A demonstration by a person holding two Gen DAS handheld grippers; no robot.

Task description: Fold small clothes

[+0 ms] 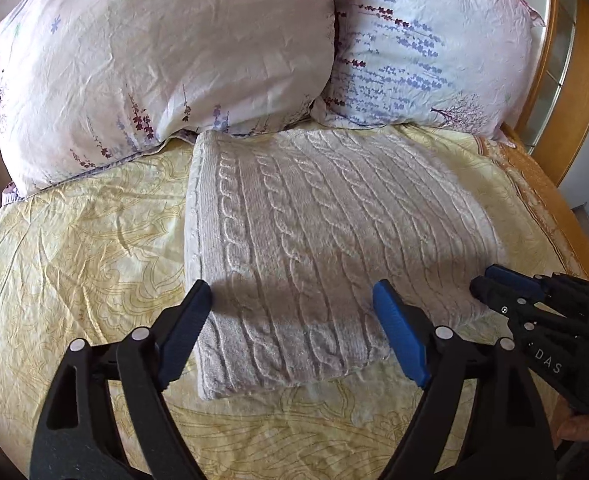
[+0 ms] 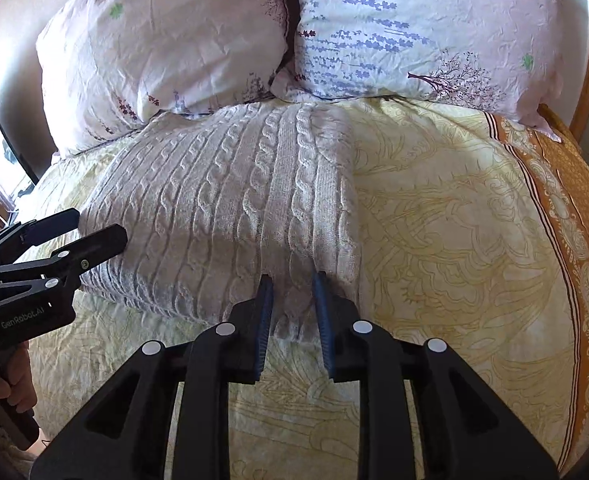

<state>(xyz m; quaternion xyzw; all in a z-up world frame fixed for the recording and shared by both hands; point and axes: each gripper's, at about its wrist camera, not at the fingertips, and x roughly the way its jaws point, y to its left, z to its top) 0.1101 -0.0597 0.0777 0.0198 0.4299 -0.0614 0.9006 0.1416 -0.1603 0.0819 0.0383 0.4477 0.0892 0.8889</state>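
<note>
A pale cable-knit sweater (image 1: pixel 314 220) (image 2: pixel 222 200) lies folded into a thick rectangle on the yellow patterned bedsheet (image 1: pixel 74 248) (image 2: pixel 446 216). My left gripper (image 1: pixel 292 288) (image 2: pixel 100 226) hovers over the sweater's near left part, jaws spread wide with nothing gripped. My right gripper (image 2: pixel 293 280) (image 1: pixel 486 278) sits at the sweater's near right corner. Its blue pads (image 2: pixel 266 312) stand a narrow gap apart, and the knit lies flat under that gap, not pinched.
Two floral pillows (image 1: pixel 154 72) (image 1: pixel 426 48) lean at the head of the bed, just behind the sweater. A wooden headboard (image 1: pixel 582 80) curves along the right. The sheet's orange border (image 2: pixel 566 200) marks the bed's right edge. A hand (image 2: pixel 14 388) grips the left gripper's handle.
</note>
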